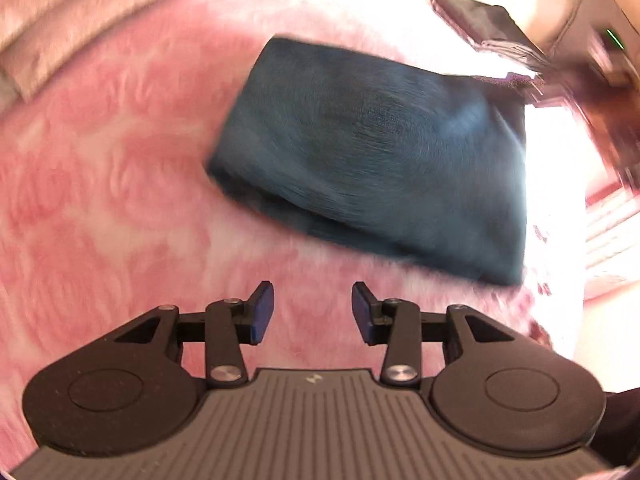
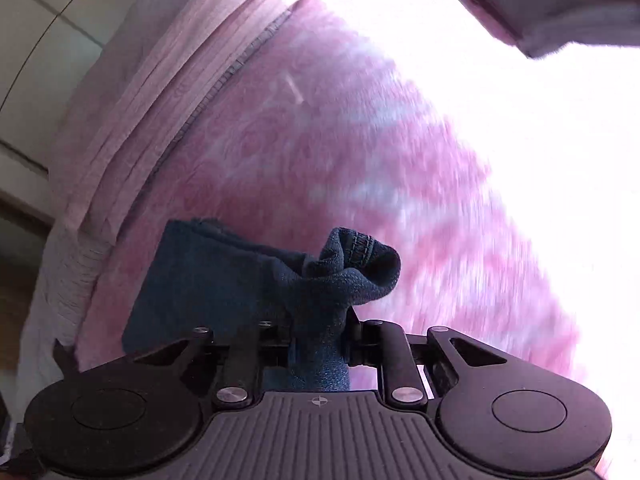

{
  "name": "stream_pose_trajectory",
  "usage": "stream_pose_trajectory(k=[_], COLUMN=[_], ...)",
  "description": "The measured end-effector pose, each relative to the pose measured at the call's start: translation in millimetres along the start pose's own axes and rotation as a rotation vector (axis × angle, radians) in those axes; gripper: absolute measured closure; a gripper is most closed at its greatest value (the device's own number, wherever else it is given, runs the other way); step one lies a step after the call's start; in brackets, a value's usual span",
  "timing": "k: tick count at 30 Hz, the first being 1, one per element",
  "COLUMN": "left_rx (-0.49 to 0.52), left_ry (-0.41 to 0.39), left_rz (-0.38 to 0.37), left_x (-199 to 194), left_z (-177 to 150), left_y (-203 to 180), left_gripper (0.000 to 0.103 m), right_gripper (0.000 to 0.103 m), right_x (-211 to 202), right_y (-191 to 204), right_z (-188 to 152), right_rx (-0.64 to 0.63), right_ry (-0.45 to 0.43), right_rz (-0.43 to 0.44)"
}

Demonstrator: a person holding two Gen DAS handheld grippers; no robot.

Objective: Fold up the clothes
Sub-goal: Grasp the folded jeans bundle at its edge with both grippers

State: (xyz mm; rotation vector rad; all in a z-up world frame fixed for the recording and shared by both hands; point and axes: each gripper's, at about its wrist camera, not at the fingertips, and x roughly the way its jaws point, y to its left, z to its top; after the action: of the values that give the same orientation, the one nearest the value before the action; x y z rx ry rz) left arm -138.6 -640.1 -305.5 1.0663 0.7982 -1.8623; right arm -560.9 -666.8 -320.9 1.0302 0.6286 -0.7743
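Closest to the right camera, the right gripper (image 2: 320,336) is clamped on a bunched corner of the blue cloth (image 2: 224,280), which hangs over the pink patterned bedspread (image 2: 320,140). Left gripper (image 1: 313,312) hovers with fingers apart, holding nothing, near the folded blue cloth (image 1: 380,160). Strong sunlight whitens the far bedspread; a dark folded item (image 1: 480,24) there is blurred.

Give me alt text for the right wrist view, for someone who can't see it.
The right gripper is shut on a bunched edge of a dark blue cloth, the rest of it hanging over a pink patterned bedspread. A dark folded garment lies at the top right, near a washed-out bright area.
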Motion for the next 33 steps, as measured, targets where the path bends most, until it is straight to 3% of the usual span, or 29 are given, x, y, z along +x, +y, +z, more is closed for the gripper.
stream_pose_trajectory(k=[3,5,7,9,11,14,17,19,21,22,25,27,28,31,32,33], left_rx=[0.136,0.249,0.382,0.509,0.583,0.641,0.686,0.72,0.739,0.754,0.782,0.787,0.795,0.842,0.862,0.886], left_ry=[-0.046,-0.064,-0.067,-0.058,-0.031,0.027,0.057,0.065,0.058,0.053,0.044,0.028,0.016,-0.016,-0.023,-0.035], left_rz=[0.085,0.148,0.192,0.217,0.205,0.167,0.121,0.096,0.089,0.092,0.104,0.108,0.113,0.14,0.152,0.172], left_x=[5.2,11.2,21.1,33.2,47.1,69.1,83.9,90.4,87.9,86.2,78.9,75.4,75.4,78.5,78.9,79.2], left_z=[14.6,23.6,30.6,36.7,42.7,51.1,48.3,45.1,41.8,39.5,33.1,28.3,25.6,15.5,11.4,7.1], left_y=[-21.9,-37.2,-48.3,-54.7,-50.2,-37.4,-27.6,-23.8,-22.5,-22.5,-21.5,-19.9,-20.2,-23.2,-24.8,-28.3], left_gripper=[0.065,0.064,0.064,0.064,0.064,0.065,0.065,0.061,0.06,0.058,0.055,0.046,0.038,0.035,0.034,0.033], right_gripper=[0.083,0.079,0.067,0.054,0.053,0.053,0.053,0.051,0.034,0.033,0.033,0.033,0.033,0.034,0.035,0.045], right_x=[35.7,54.2,55.6,43.1,21.4,-11.2,-27.1,-27.2,-22.6,-18.8,-2.3,11.8,19.4,45.3,51.1,52.1], right_y=[-6.9,-9.8,-6.8,-0.7,1.0,13.1,41.3,64.8,86.0,94.7,113.8,119.9,121.7,121.6,119.0,113.8], right_z=[56.6,63.9,52.1,36.4,15.3,-29.2,-83.5,-121.5,-158.4,-175.1,-212.8,-227.0,-231.5,-234.8,-235.6,-233.6], right_rx=[-0.166,-0.232,-0.282,-0.296,-0.293,-0.32,-0.428,-0.538,-0.694,-0.776,-0.988,-1.091,-1.135,-1.259,-1.305,-1.339], right_ry=[0.056,0.112,0.117,0.055,-0.006,-0.072,-0.067,-0.033,-0.002,0.006,0.034,0.049,0.052,0.067,0.072,0.074], right_rz=[-0.034,-0.086,-0.134,-0.195,-0.26,-0.255,-0.171,-0.145,-0.162,-0.181,-0.248,-0.285,-0.313,-0.387,-0.413,-0.421])
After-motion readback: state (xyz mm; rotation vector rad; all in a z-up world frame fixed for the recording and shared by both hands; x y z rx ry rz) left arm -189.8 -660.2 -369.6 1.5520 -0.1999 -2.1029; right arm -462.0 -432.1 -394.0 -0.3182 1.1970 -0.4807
